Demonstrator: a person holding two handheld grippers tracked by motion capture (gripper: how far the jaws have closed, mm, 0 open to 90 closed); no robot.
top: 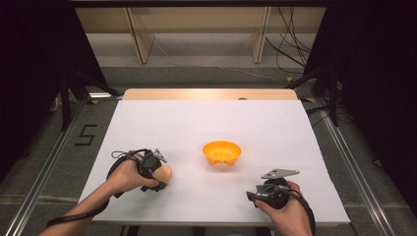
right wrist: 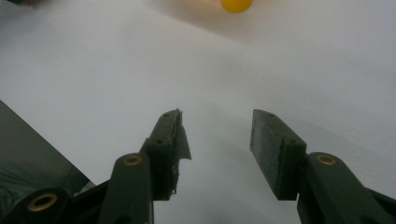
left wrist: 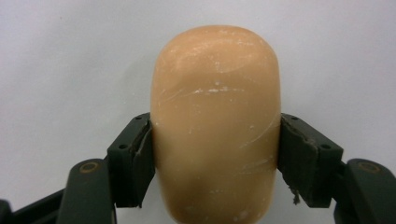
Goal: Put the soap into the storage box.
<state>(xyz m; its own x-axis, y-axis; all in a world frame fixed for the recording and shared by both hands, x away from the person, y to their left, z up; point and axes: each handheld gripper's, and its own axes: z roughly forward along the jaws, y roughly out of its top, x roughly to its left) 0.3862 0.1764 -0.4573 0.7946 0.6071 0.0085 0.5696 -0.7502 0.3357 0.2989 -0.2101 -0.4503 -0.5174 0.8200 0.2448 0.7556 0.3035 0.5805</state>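
A: What did the left gripper (left wrist: 215,154) hold?
B: It squeezed a tan rounded block (left wrist: 215,126) on the white table (top: 196,123).
A: The right gripper (right wrist: 215,149)?
B: Its jaws were apart, holding nothing, near the orange bowl (top: 222,152).

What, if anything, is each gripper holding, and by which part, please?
The left gripper clamps the tan rounded block across its sides, near one end. The right gripper is open, holding nothing.
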